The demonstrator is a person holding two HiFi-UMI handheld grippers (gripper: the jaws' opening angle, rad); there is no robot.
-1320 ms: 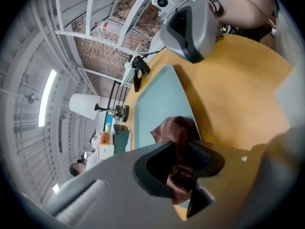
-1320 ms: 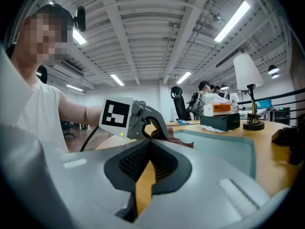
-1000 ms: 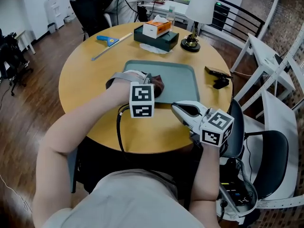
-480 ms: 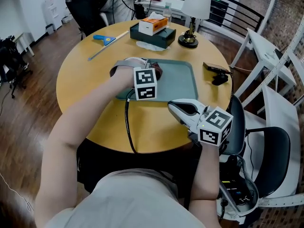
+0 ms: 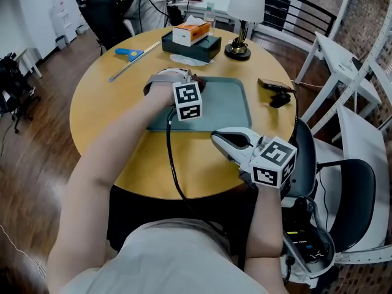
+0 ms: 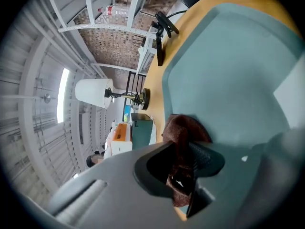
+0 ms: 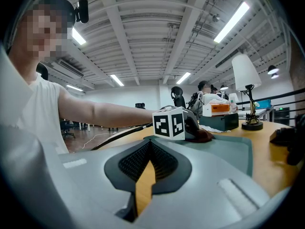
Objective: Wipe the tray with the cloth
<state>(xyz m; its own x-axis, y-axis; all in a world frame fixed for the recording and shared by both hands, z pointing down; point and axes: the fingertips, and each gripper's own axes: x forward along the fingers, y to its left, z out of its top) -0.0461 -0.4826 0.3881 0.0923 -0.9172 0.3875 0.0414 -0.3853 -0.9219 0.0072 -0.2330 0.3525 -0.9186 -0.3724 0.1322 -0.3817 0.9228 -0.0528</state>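
A teal tray lies on the round wooden table. My left gripper rests at the tray's far left corner, shut on a dark brown cloth that it presses against the tray. In the left gripper view the cloth is bunched between the jaws over the tray. My right gripper hovers over the table just short of the tray's near edge, shut with nothing in it. From the right gripper view I see the tray, the cloth and my right gripper.
Behind the tray stand a white lamp and a tissue box on a dark case. A blue-handled tool lies far left, a black device right of the tray. Chairs crowd the right side.
My left gripper has slid the cloth away from me, from the tray's near left part to its far left corner. The right gripper has stayed about where it was.
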